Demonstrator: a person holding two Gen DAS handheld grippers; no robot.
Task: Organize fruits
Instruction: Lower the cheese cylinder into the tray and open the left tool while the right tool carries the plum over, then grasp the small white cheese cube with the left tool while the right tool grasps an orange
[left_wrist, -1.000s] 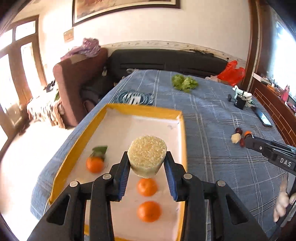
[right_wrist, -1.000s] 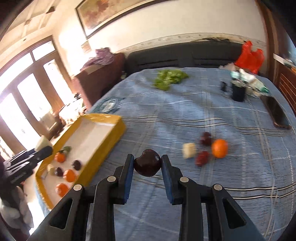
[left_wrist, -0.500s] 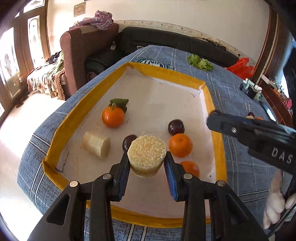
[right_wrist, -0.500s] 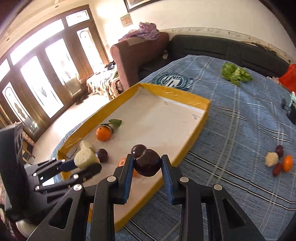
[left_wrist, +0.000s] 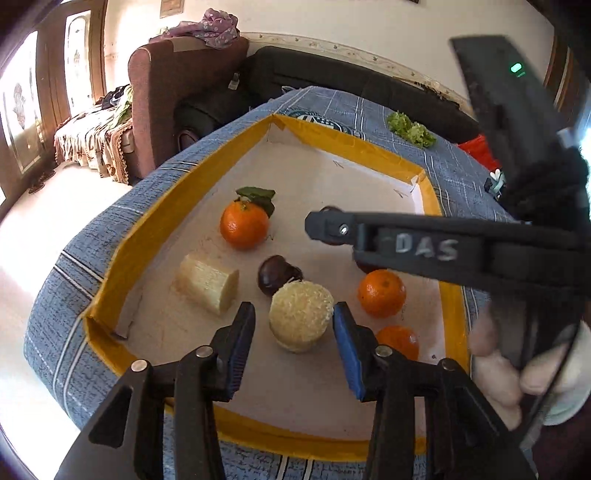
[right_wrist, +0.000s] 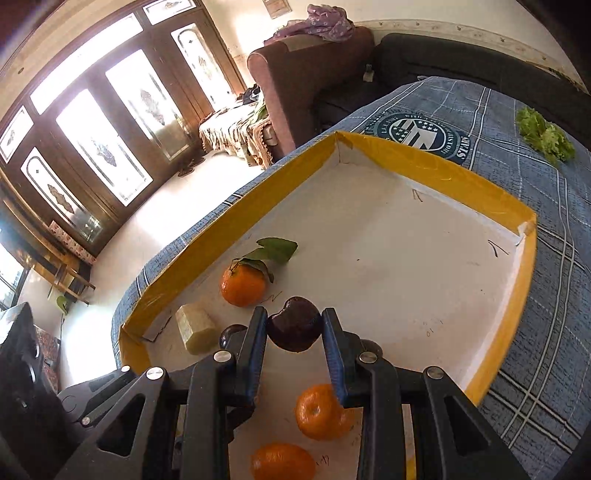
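left hand-held gripper (left_wrist: 293, 326): released, fingers apart on either side of the pale cylinder piece (left_wrist: 300, 316) (resting on the tray floor) | right hand-held gripper (right_wrist: 294, 338): grasping dark fruit (right_wrist: 294, 328) over yellow-rimmed tray (right_wrist: 424, 162) | leafy orange (right_wrist: 242, 284): far left

left claw (left_wrist: 293, 328) now opened, pale round piece (left_wrist: 300, 315) released onto tray (left_wrist: 155, 221), both claws lower

2 wrist fisheyes, close above yellow tray (left_wrist: 325, 146) (right_wrist: 406, 155), looking forward-down; both share tray interior.
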